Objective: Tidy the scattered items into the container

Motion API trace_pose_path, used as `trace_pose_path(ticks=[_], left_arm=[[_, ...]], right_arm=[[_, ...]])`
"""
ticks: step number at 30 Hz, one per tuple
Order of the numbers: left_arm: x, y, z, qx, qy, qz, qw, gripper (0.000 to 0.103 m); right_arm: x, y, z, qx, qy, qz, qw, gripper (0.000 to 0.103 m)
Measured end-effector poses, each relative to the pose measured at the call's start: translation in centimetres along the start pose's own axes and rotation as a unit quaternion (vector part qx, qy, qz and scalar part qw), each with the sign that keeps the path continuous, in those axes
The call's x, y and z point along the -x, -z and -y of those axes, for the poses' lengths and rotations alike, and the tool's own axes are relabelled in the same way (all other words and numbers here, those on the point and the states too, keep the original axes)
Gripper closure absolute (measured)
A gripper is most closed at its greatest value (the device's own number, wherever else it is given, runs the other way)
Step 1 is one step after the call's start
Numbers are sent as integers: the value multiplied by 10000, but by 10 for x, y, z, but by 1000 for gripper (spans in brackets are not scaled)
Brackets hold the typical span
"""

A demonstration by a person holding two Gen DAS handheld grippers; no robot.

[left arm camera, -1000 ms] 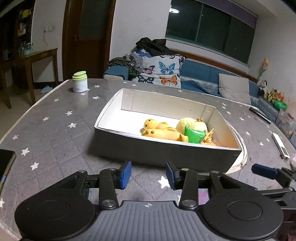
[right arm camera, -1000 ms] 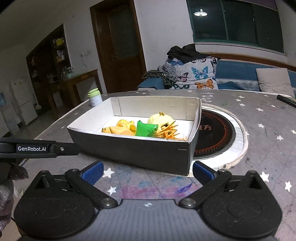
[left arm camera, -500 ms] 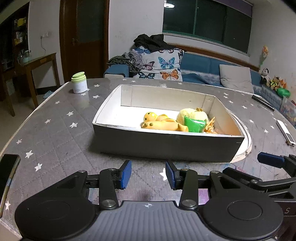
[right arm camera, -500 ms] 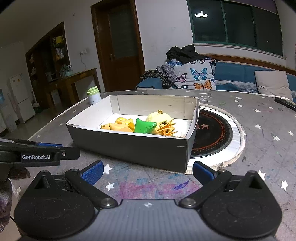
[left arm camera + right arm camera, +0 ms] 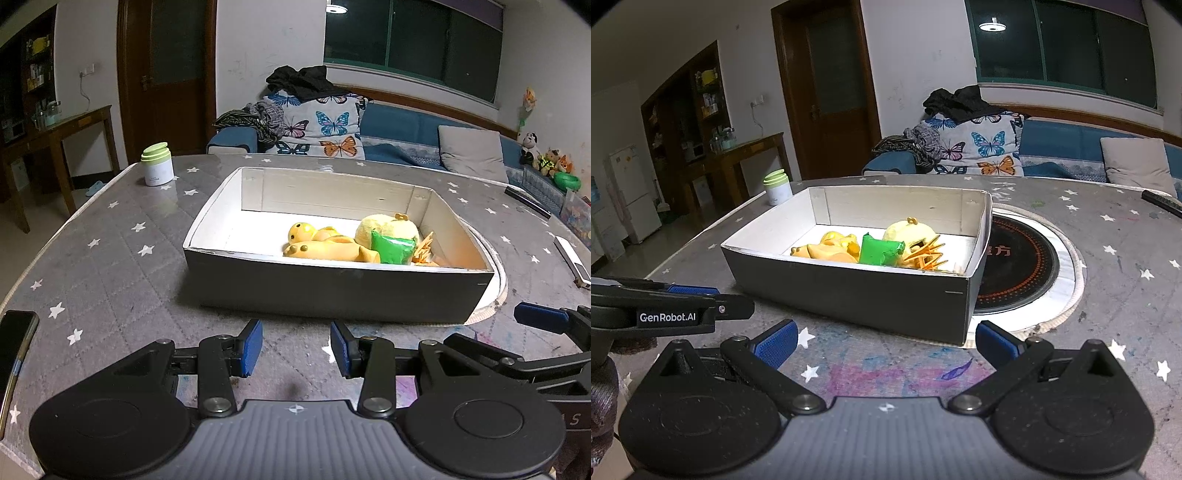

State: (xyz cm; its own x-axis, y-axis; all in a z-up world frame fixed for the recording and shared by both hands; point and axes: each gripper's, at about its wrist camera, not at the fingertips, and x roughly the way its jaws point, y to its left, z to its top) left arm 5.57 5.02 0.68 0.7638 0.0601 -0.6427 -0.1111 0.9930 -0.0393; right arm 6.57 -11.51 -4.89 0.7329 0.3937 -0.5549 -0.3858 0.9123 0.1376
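A grey box with a white inside (image 5: pixel 332 291) (image 5: pixel 849 291) stands on the star-patterned table. In it lie a yellow duck toy (image 5: pixel 325 249) (image 5: pixel 827 249), a pale yellow plush ball (image 5: pixel 388 229) (image 5: pixel 910 232), a green packet (image 5: pixel 391 249) (image 5: pixel 879 251) and an orange spiky piece (image 5: pixel 424 251) (image 5: pixel 925 254). My left gripper (image 5: pixel 295 347) hovers over the table just in front of the box, open and empty. My right gripper (image 5: pixel 884 339) is also in front of the box, open wide with nothing between its fingers.
A white jar with a green lid (image 5: pixel 157 164) (image 5: pixel 777 186) stands at the table's far left. A phone (image 5: pixel 14 343) lies at the left edge, a white remote (image 5: pixel 570 260) and a dark remote (image 5: pixel 528 201) at the right. A round black hob (image 5: pixel 1019 266) sits behind the box.
The left wrist view has levelled and pulled back slightly from the box. Both grippers stay open and empty; the right one has not moved.
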Motion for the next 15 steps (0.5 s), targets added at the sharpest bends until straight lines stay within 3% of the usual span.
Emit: trace_pose_path(ticks=[15], left_arm=[[-11,1,-8,45,-91,-115,9999,60]], right_arm=[[-16,0,-2,-7,167,-207,9996,0]])
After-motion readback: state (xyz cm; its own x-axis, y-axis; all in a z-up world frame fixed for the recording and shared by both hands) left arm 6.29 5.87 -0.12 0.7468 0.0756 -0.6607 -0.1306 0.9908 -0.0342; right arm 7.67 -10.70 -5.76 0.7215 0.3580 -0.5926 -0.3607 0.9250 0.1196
